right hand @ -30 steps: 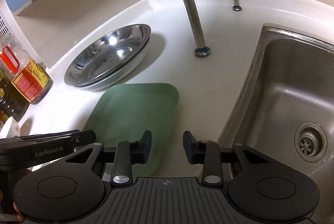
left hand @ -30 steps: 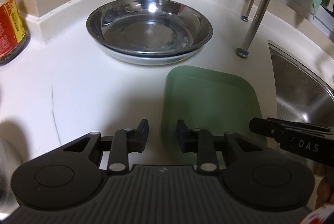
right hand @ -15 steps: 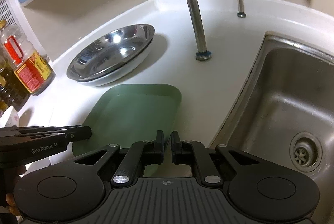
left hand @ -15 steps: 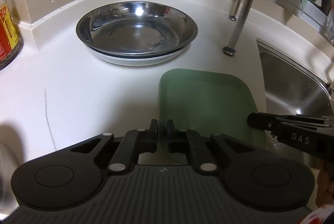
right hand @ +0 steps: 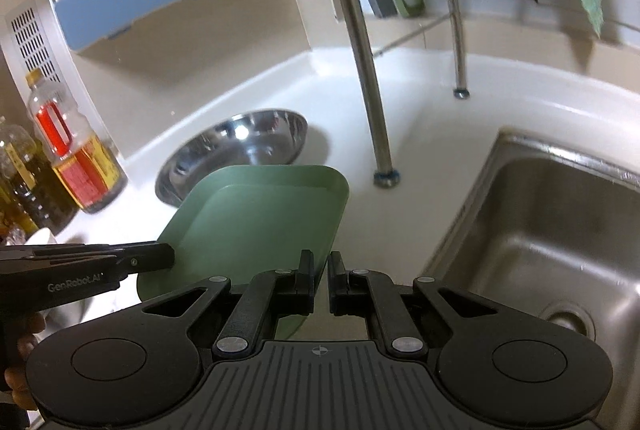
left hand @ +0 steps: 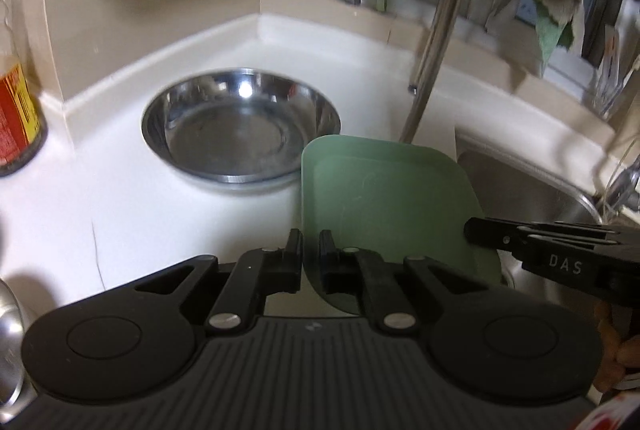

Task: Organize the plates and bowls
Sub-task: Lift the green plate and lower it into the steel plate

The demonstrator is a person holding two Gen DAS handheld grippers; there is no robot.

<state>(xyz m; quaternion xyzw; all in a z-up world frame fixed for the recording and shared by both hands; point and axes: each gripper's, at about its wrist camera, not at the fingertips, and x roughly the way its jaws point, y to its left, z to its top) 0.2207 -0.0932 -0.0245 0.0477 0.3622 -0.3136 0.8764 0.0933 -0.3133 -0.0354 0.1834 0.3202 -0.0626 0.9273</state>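
Matt green plastic plate (left hand: pixel 384 197), glossy steel bowl (left hand: pixel 240 125), smooth white countertop (left hand: pixel 120 205), brushed-metal sink (right hand: pixel 540 230).

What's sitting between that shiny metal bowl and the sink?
The green plate, lifted at a tilt and pinched in both grippers' jaws, and a steel rack leg standing on the white counter. The right wrist view shows it best.

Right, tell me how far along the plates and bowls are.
Done: a steel bowl sits nested on a white dish by the back corner. In hand: the green plate, pinched at its near edge by the left tool and the right tool, its far edge raised in front of the bowl. Left: setting it down in its place; where that is does not show.
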